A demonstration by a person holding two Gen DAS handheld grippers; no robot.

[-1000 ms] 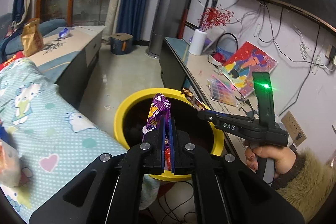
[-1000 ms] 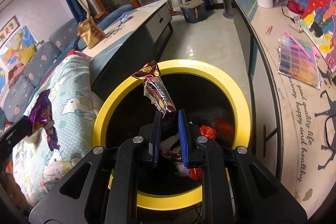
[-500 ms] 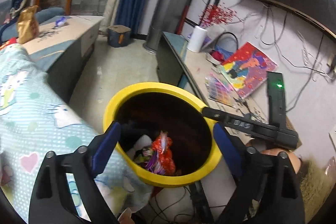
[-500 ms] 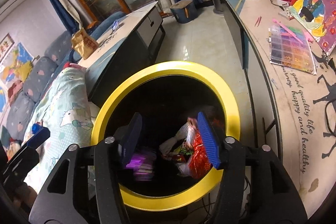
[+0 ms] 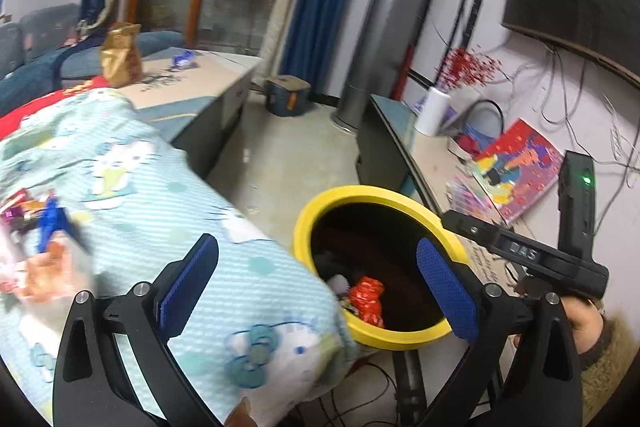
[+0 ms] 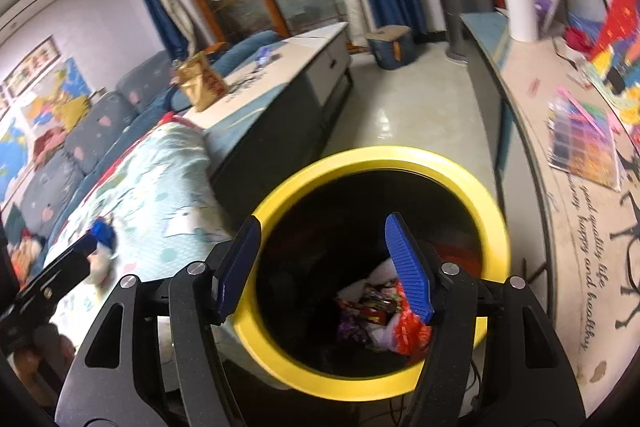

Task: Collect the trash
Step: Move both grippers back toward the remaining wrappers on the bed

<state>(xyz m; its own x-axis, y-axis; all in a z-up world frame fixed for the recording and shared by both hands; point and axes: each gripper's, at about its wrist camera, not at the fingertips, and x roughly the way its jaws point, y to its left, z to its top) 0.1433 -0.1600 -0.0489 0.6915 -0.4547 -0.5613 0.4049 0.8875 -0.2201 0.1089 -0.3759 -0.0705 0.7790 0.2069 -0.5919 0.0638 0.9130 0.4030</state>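
Note:
The yellow-rimmed trash bin (image 5: 360, 193) stands between the bed and the TV bench, with several wrappers (image 5: 366, 297) in its dark bottom. My left gripper (image 5: 316, 243) is open wide and empty, one pad over the blanket and one over the bin. In the right wrist view the bin (image 6: 360, 155) lies right below my right gripper (image 6: 323, 221); its jaws are opening, with nothing between them. The dropped wrappers (image 6: 384, 311) lie beneath it. More blurred wrappers (image 5: 24, 211) lie on the blanket at far left.
A cat-print blanket (image 5: 140, 167) covers the bed at left. Behind it a low table (image 5: 200, 87) carries a gold bag (image 5: 120, 55) and a blue wrapper (image 5: 182, 58). The bench at right holds a painting (image 5: 520, 167) and a white vase (image 5: 434, 111). Cables (image 5: 372, 379) run under the bin.
Both grippers opened and let go of their wrappers, which fell into the bin. The left gripper has swung left toward the blanket; the right has risen a little over the bin.

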